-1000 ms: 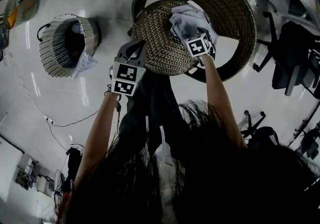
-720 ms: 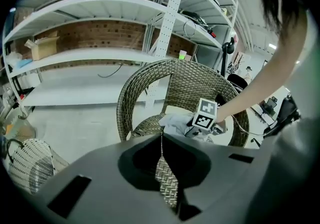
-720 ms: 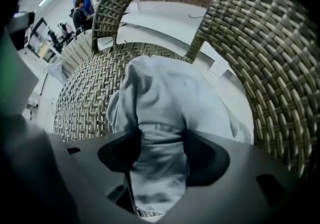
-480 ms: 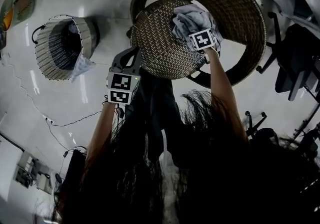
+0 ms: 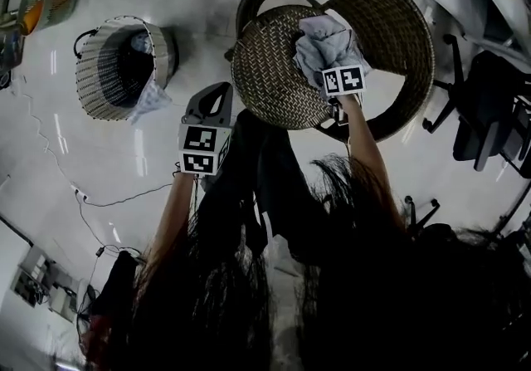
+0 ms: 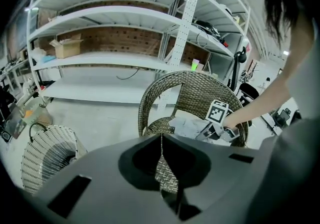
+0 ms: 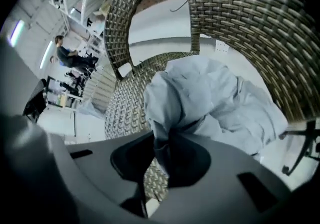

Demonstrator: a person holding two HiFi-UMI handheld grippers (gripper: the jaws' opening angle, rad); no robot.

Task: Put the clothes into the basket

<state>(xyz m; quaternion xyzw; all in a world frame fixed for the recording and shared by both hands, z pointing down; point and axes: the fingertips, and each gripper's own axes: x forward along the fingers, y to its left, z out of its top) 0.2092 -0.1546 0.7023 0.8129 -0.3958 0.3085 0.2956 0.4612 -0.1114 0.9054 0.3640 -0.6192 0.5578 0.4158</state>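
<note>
The clothes [image 5: 325, 41] lie on the chair [image 5: 398, 29] seat. The basket [image 5: 91, 79] stands on the floor [image 5: 124, 153] left of the chair, apparently with cloth [image 5: 149, 100] over its near rim. The shelving [image 6: 115, 57] stands behind the chair.

Pale cloth, brown weave
Cloth [image 7: 200, 102] at the right gripper [image 7: 161, 155] was pale blue-grey; the chair [image 7: 125, 107] beneath it, brown herringbone wicker.

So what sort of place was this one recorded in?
Likely a workshop or lab storeroom, not a home: tall white metal shelving against a brick wall, and office chairs off to one side.
</note>
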